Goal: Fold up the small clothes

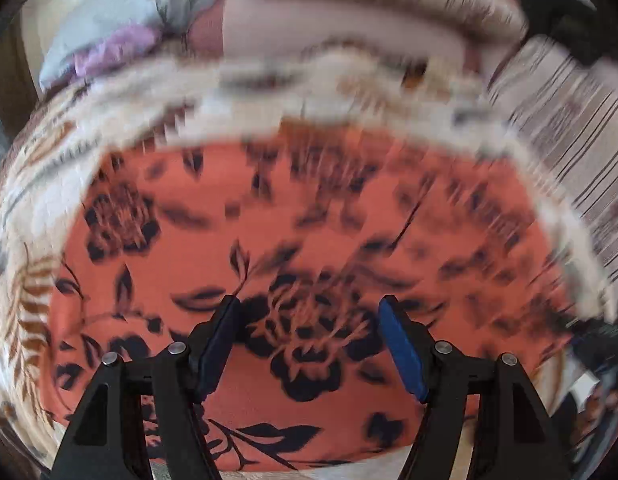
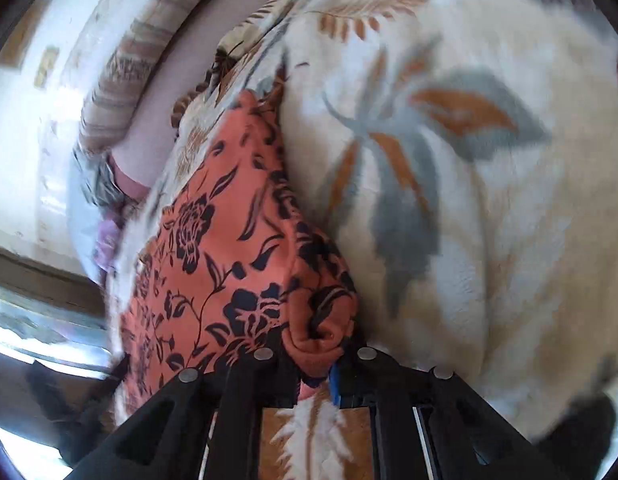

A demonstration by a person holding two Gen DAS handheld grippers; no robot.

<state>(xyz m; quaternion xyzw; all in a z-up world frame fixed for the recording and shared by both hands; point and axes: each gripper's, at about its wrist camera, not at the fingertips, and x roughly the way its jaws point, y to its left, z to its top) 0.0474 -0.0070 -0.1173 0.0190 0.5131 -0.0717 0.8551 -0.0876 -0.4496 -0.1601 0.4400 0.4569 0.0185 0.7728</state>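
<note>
Left gripper (image 1: 309, 312) spread wide, nothing btwn its blue pads (image 1: 403, 350), hovering just above the orange floral garment (image 1: 309, 208), which lies flat on a leaf-print fleece blanket (image 2: 489, 200). Right gripper (image 2: 321, 364) pinches garment's bunched corner, cloth stretching ahead & left.

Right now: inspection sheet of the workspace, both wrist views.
Surface: cream fleece blanket with grey and orange leaf print, rumpled.
Job's things: orange floral garment spread on the blanket; one bunched corner lifted.
Clutter: lilac cloth and pale grey fabric at the far edge.
Grippers: left gripper open above the garment, nothing between its fingers; right gripper shut on the garment's corner.
Cables: nothing seen.
Surroundings: striped cushion behind the blanket; left view motion-blurred.
</note>
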